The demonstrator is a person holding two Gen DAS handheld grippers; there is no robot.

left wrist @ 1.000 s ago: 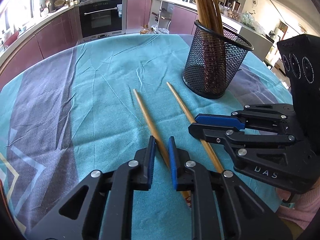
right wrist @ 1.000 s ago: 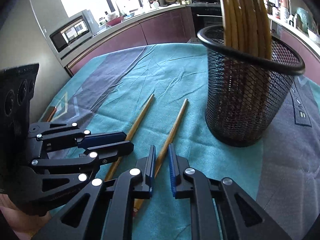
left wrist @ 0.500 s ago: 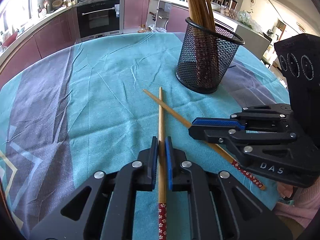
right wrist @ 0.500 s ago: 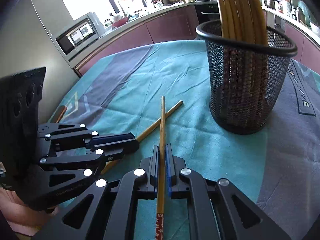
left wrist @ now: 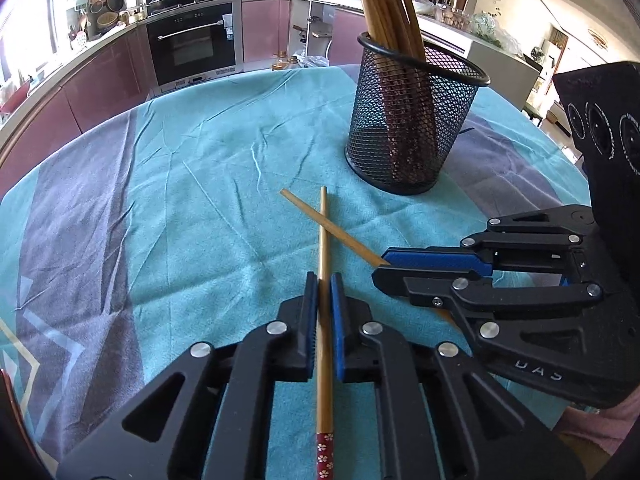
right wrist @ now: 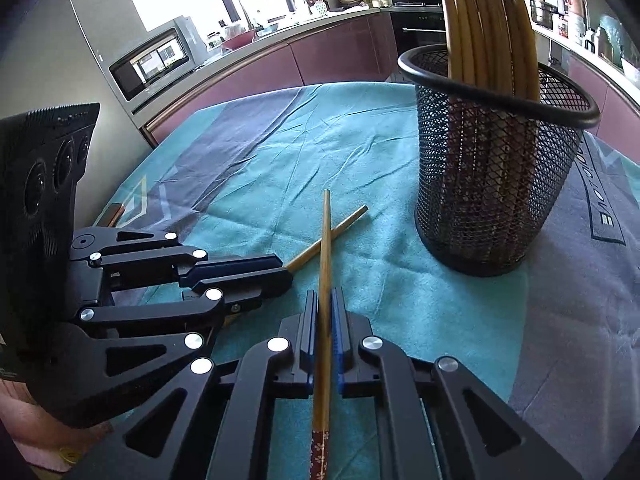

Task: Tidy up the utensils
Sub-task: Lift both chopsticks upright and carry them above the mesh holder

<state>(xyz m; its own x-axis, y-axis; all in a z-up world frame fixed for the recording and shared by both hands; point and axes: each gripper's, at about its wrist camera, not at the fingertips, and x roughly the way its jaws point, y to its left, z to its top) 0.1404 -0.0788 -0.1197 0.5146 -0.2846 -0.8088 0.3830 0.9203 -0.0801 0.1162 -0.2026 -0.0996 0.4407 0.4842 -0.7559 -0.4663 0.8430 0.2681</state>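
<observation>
Mesh cup (left wrist: 412, 128) (black) holds upright bamboo chopsticks (left wrist: 390, 4).

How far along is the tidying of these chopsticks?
Mostly done: a bundle of chopsticks already stands in the mesh cup. In hand: the left gripper is shut on one chopstick, the right gripper on the other chopstick; their tips cross above the cloth. Left: drop both into the cup. No other loose utensils show.
</observation>
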